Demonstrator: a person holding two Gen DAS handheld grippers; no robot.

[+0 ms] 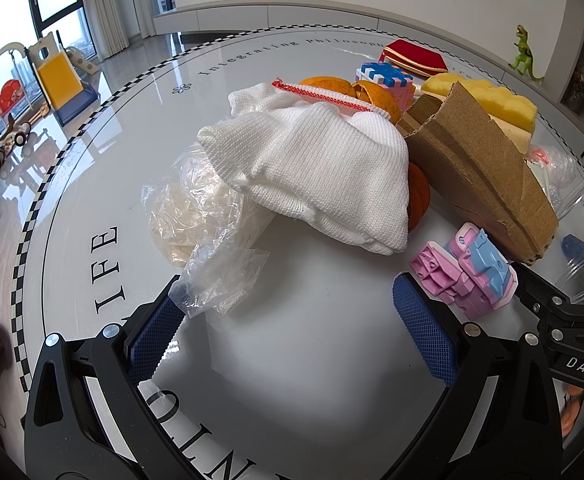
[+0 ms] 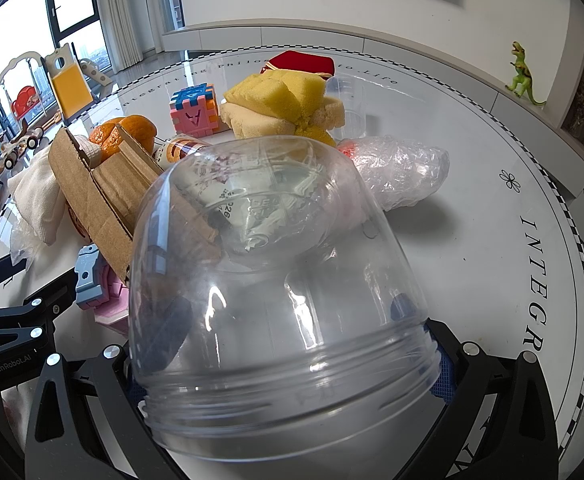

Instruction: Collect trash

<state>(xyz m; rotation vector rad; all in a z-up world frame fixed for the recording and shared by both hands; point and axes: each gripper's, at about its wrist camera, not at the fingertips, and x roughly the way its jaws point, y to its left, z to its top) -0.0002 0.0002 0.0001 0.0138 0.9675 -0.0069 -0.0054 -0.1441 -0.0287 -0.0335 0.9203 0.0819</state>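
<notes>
My left gripper [image 1: 292,320] is open and empty over the white table [image 1: 91,140]. Ahead of it lie a crumpled clear plastic bag [image 1: 195,224], a white cloth [image 1: 312,168], orange peel [image 1: 372,94] and torn cardboard [image 1: 476,168]. The bag's edge touches my left fingertip [image 1: 159,324]. My right gripper [image 2: 283,320] is shut on a clear plastic jar [image 2: 275,300], held tilted with its bottom pointing away. Behind the jar lie the cardboard [image 2: 91,192], orange peel [image 2: 127,132], a crumpled plastic wrap [image 2: 404,172] and a small labelled bottle [image 2: 179,152].
A pink and blue toy block [image 1: 464,276] lies by my right fingertip in the left wrist view. Yellow sponges [image 2: 283,108], a puzzle cube [image 2: 191,108], a red pouch [image 2: 300,62] and a clear cup [image 2: 348,100] sit further back. A green dinosaur [image 2: 524,76] stands on the shelf.
</notes>
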